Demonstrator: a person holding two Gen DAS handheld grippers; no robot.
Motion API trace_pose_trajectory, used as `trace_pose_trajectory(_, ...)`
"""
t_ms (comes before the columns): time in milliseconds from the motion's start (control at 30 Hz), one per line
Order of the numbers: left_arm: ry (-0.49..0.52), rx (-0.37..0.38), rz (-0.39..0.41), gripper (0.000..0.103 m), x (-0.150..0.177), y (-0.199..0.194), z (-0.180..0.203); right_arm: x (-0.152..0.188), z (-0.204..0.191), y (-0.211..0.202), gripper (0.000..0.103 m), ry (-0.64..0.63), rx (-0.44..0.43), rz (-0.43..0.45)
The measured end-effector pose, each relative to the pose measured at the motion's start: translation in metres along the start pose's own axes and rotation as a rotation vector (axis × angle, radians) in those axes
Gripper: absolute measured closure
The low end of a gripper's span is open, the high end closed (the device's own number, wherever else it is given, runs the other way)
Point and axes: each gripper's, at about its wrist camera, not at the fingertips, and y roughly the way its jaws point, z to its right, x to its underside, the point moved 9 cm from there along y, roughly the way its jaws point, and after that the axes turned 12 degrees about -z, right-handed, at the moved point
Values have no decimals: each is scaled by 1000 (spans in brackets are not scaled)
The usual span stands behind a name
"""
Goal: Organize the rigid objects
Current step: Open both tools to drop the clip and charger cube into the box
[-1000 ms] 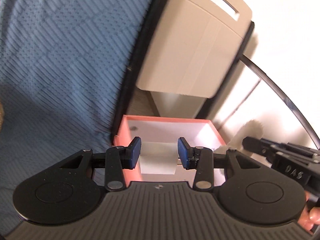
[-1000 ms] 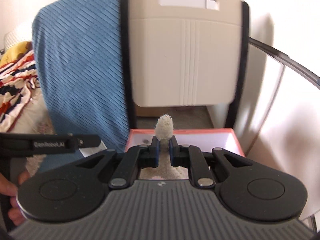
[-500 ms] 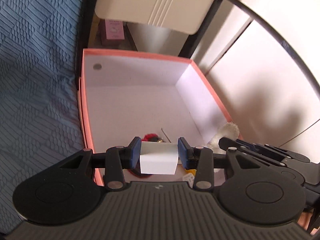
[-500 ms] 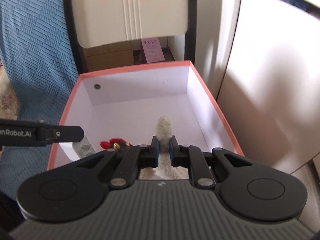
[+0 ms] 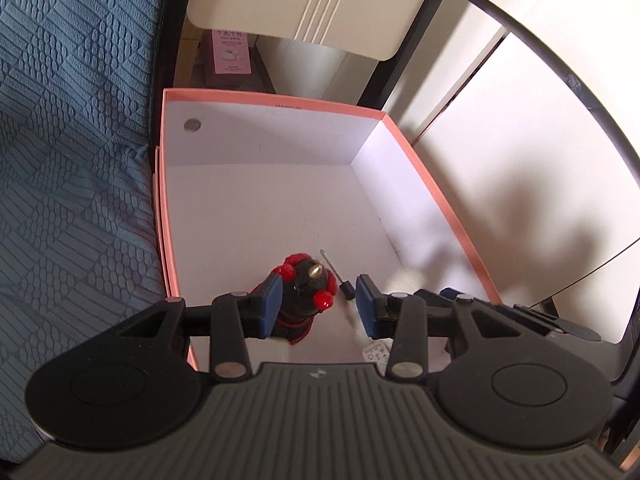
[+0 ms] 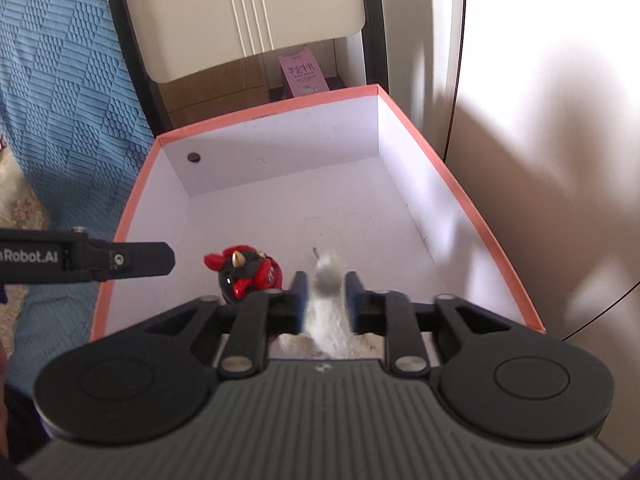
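Note:
An open pink box [image 5: 276, 102] with a white inside lies below both grippers. A red and black horned figure [image 5: 306, 292] and a thin dark-handled pin [image 5: 338, 274] rest on its floor. My left gripper [image 5: 319, 304] hangs over the near left corner. Its jaws stand apart with nothing between the pads. A white piece with printed marks [image 5: 374, 354] shows under its right finger. My right gripper [image 6: 326, 304] is opening over the box [image 6: 260, 114]. A blurred white fluffy thing [image 6: 328, 280] sits loose between its pads, to the right of the figure [image 6: 248, 276].
A blue textured cover [image 5: 72, 160] runs along the box's left side. A beige chair back [image 5: 320, 0] stands behind it, with a pink carton [image 5: 230, 50] underneath. White cabinet panels [image 5: 540, 160] close off the right side.
Both grippers came down over the pink box. The white block that sat in the left jaws is no longer between them. The right jaws have parted and the fluffy thing has gone blurred.

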Motion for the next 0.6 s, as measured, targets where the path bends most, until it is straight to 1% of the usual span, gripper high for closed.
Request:
trace_pose_trajectory(67,18,-8,17,56,-2,-12,0,-7,-1,-13,51,14,-11,36)
trace_pose_trajectory(167,34,-18,67,56,-7,-38,0,-20,-5,-39,51,15,-19,92)
trace_pose_trajectory(267,48,-9,130,56,-12,-72,1,-31,-13,-70,51,5,-28,155)
trace_pose_trajectory(400,78,-10,206,56,-15,-116,2,-39,-26,-108,51,-19,-46,222)
trace_pose_trajectory(467,77,3,239,56,-13,-136,3,-38,-32,-123,51,-28,-48,242)
trace_pose_trajectory(533,79,18,263,56,-9,-153,3,-34,-39,-136,49,-35,-62,256)
trace_pose_trajectory(567,85,17,275,56,-6,-160,2,-31,-42,-140,46,-35,-68,258)
trace_pose_trajectory(600,95,9,284,56,-2,-166,1,-27,-45,-145,46,-34,-76,259)
